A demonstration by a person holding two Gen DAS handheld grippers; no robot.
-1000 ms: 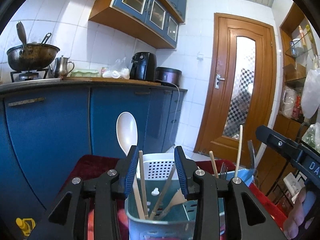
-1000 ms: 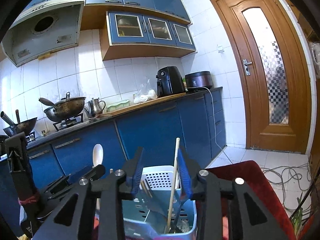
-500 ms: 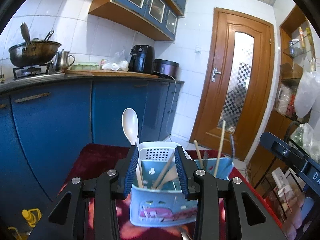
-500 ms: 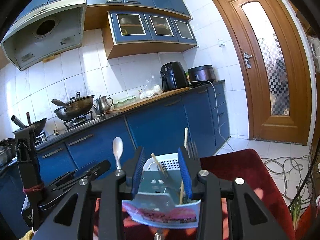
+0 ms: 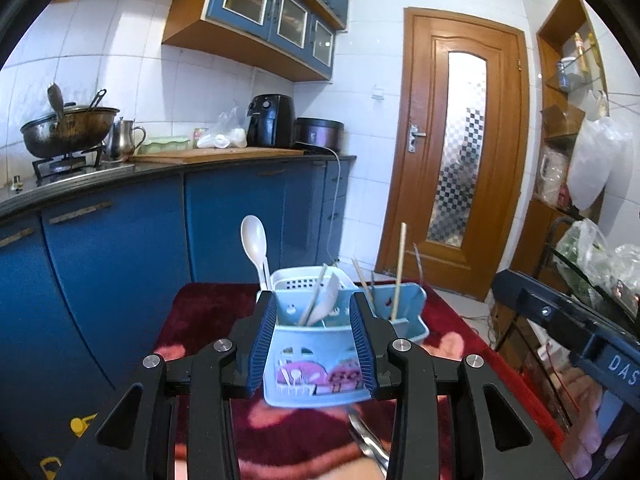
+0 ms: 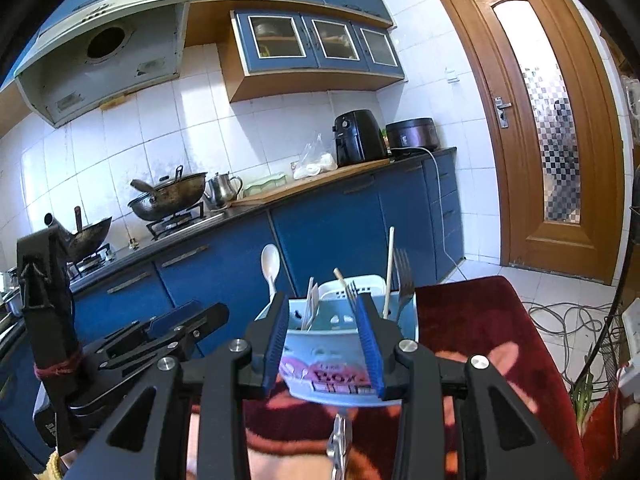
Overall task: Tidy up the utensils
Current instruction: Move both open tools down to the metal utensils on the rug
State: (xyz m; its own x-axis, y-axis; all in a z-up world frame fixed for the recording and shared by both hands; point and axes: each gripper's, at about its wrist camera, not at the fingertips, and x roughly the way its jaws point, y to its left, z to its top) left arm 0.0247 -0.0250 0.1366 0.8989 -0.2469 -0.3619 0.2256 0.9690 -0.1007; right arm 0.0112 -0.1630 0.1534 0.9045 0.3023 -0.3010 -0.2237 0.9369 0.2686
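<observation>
A light blue plastic utensil holder (image 5: 316, 376) stands on a dark red cloth (image 5: 200, 320). It holds a white spoon (image 5: 254, 240), wooden chopsticks (image 5: 398, 272), forks and a white spatula. The holder also shows in the right wrist view (image 6: 336, 376) with the spoon (image 6: 270, 264) and a fork (image 6: 404, 276). My left gripper (image 5: 312, 350) is open and empty, in front of the holder. My right gripper (image 6: 324, 346) is open and empty, also in front of it. A metal utensil (image 5: 370, 444) lies on the cloth just below both grippers, also visible in the right wrist view (image 6: 339, 440).
Blue cabinets (image 5: 120, 260) and a counter with pots (image 5: 68, 128) run behind the table. A wooden door (image 5: 460, 160) is at the right. Shelves with bags (image 5: 588, 248) stand at the far right. Cables (image 6: 560, 320) lie on the floor.
Both grippers have drawn back from above the holder, so it now appears smaller and farther off. The metal utensil on the cloth has come into view.
</observation>
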